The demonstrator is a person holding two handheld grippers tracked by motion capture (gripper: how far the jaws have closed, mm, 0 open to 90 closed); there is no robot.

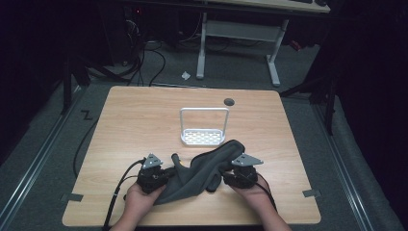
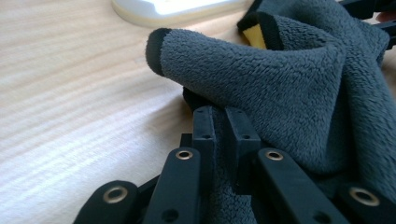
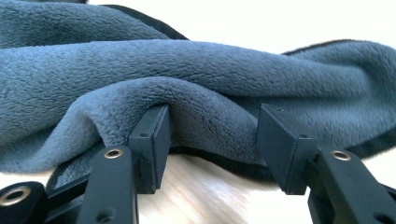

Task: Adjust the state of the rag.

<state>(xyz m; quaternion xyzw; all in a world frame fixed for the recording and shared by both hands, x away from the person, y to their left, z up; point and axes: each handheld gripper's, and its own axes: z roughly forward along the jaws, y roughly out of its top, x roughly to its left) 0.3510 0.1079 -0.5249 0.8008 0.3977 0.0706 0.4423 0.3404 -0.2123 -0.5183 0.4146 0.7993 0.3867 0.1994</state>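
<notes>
Cloth point(image 1: 202, 175): dark grey fleece with black edging, yellow patch at one fold; bunched on table point(image 1: 144, 110) near edge, between my grippers, just in front of white rack point(image 1: 203, 126).
Handling: probably soft, light, floppy; sags and slides, won't hold shape. Best taken at hemmed edge or corners.
Left gripper point(image 2: 219, 119): jaws together, clamped on a fold.
Right gripper point(image 3: 210, 126): jaws apart, cloth edge draped between them, pads not pressing.

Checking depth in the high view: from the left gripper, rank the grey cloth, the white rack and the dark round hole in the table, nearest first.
From the left gripper:
1. Grey cloth, clamped in its jaws, right beside it.
2. White rack, farther up the table, mid-table.
3. Dark round hole, near the far edge.
</notes>
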